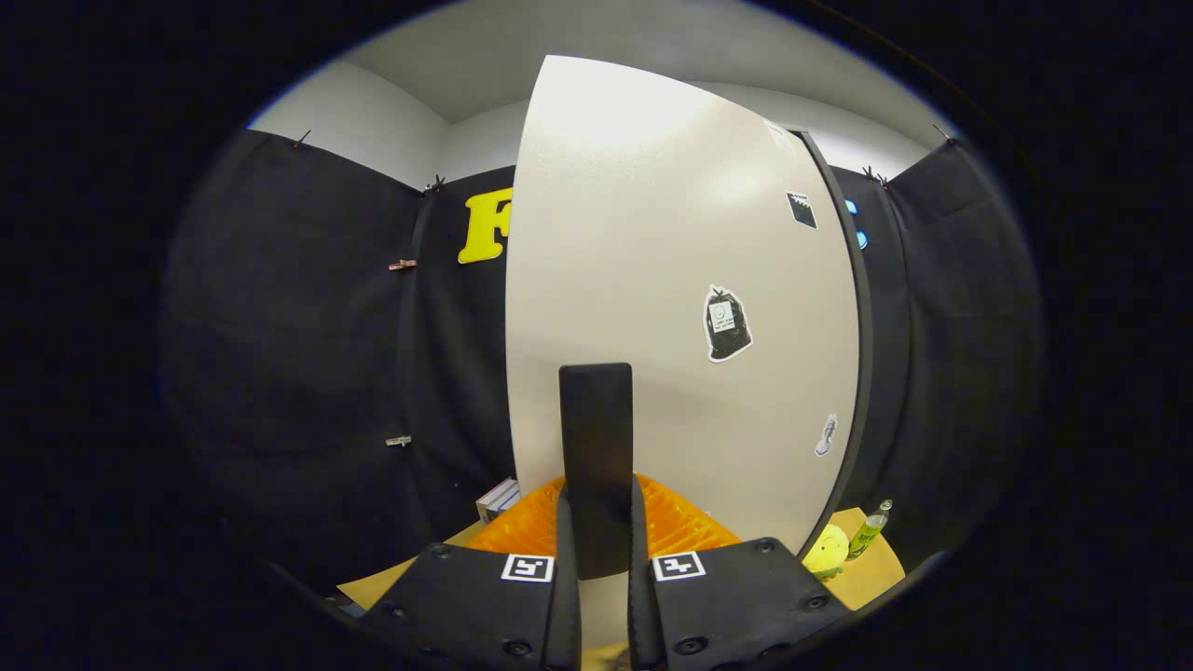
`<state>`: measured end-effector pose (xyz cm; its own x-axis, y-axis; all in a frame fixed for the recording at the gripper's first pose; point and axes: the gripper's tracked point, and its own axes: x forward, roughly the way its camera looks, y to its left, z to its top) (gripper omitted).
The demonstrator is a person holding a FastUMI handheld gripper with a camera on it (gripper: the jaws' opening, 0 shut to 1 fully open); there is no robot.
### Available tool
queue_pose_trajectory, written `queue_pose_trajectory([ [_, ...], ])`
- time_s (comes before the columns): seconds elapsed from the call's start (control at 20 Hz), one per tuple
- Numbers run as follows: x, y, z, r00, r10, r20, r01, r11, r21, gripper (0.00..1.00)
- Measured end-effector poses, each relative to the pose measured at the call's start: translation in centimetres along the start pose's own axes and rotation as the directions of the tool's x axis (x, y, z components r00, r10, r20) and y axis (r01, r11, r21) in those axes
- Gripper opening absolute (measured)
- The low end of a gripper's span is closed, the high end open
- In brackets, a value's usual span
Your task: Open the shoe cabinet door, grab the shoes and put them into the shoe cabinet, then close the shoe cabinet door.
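- Between the fingers of the hand-held gripper (597,596) stands the dark door handle (596,466), clenched from both sides.
- Cabinet door (671,308): pale, upright, directly ahead.
- Orange rack (680,527) at door's foot.

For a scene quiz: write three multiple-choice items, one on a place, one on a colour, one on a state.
1. Where is the black handle?
A. between the gripper fingers
B. beside the green bottle
C. on the booth wall

2. What colour is the ridged thing at the foot of the cabinet door?
A. blue
B. orange
C. white

3. What are the fingers doing?
A. spread wide, holding nothing
B. shut on the bottle
C. shut on the handle

A: handle stands between them. B: plainly orange. C: both fingers press its sides.
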<state>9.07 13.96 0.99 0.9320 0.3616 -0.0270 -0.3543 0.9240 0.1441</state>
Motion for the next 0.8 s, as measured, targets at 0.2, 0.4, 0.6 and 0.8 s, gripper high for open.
queue_pose_trajectory([
  [0.2,-3.1,-2.1,0.2,1.000,-0.013,-0.005,0.013,1.000,0.008,0.24],
  [0.4,-5.6,-4.4,0.5,0.999,-0.035,-0.016,0.035,0.999,-0.003,0.23],
  [0.6,-7.4,-6.5,0.6,0.998,-0.061,-0.023,0.061,0.998,0.026,0.23],
  [0.8,-8.7,-8.5,0.8,0.994,-0.110,-0.026,0.111,0.994,0.024,0.23],
])
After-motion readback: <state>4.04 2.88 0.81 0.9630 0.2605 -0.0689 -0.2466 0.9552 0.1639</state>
